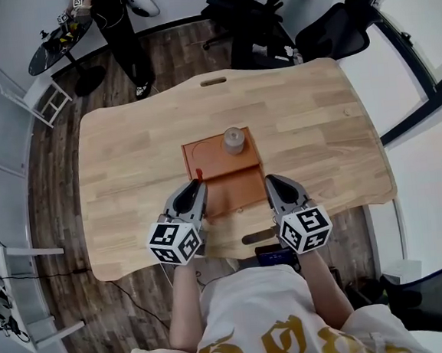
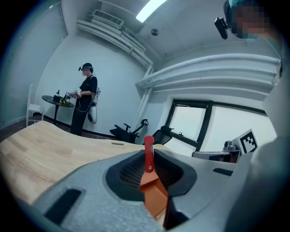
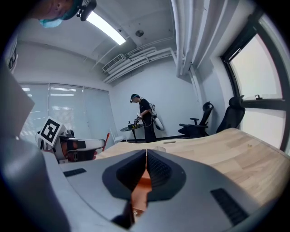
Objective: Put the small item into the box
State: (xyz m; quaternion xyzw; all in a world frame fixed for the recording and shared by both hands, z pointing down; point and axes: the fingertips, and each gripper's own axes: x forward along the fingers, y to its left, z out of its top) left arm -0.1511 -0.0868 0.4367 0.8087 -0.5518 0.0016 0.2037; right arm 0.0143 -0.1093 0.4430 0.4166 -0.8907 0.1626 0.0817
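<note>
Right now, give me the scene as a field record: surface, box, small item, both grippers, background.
surface: light wooden table
box: orange-brown flat box, opened out, near the table's front edge
small item: small grey round item, at the far edge of the box's far half
left gripper: jaws closed on the box's left edge, at a red tab
right gripper: jaws closed on the box's right edge
background: person standing at a dark round table; black office chairs
</note>
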